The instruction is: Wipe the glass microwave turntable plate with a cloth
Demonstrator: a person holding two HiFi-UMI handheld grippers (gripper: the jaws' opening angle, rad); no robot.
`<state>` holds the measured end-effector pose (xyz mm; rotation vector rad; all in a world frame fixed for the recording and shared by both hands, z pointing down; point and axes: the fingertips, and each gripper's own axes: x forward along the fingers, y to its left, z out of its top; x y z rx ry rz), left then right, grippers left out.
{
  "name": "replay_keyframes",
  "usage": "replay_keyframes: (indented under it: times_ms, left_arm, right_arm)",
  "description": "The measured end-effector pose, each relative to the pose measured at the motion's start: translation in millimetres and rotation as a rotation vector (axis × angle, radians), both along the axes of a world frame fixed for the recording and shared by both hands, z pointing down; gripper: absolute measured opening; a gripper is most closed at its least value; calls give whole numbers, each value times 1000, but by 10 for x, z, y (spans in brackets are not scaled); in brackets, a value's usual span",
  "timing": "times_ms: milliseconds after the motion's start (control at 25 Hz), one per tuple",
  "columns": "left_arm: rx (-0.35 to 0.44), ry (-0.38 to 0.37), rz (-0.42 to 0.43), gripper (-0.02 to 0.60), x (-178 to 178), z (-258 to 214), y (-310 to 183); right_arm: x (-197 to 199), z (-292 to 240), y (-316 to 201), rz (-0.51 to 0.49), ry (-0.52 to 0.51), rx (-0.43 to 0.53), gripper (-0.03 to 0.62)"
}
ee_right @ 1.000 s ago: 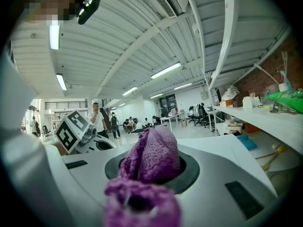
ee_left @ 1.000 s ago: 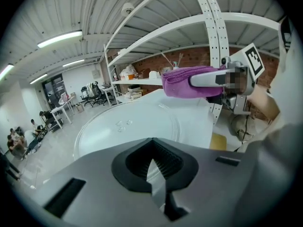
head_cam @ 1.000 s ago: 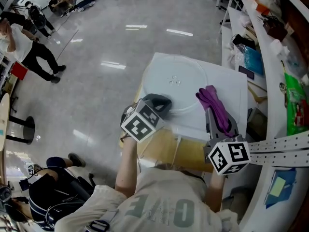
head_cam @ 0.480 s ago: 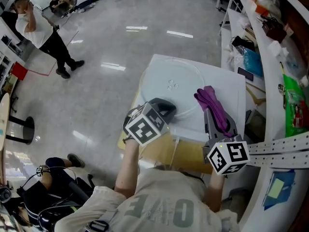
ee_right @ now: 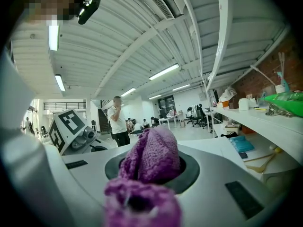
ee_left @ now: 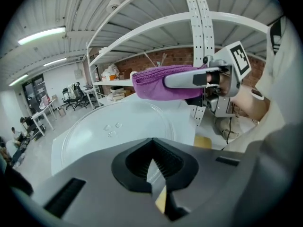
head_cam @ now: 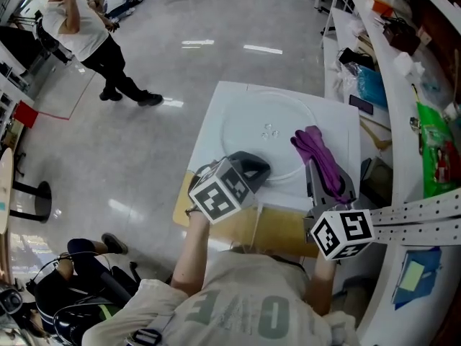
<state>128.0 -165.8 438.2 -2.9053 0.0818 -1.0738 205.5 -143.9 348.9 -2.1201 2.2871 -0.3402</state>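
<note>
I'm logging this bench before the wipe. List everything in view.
glass turntable plate: one, clear, flat on the white table
white table: one, white, in front of the person
purple cloth: one, purple, over the plate's right side
blue packet: one, blue, on the shelf at the right
green item: one, green, on the same shelf, nearer
standing person: one, white top and dark trousers, on the floor at far left
left gripper: one, grey, at the plate's near rim, jaws nearly together; whether it grips the rim is unclear
right gripper: one, grey, shut on the purple cloth
</note>
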Motion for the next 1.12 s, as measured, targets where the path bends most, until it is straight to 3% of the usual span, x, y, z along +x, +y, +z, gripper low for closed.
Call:
replay_keyframes:
  times_ms: [560,680,960,1120]
  left_arm:
    - [69,32,121,2,-20,-31,155]
    - [86,53,116,2,-35,-62,141]
    - [111,199,-96,2,-71,-233,-24]
    - [86,277,-338,2,-291,-408,-289]
  right_arm:
    - [-12,33,75,-13,-14,-7,51]
    - [-33,32,94,-16,-15,-9,51]
    - [-25,30,141,-12,-10,-4,51]
    - [-53,39,121,-24,-1,-6,51]
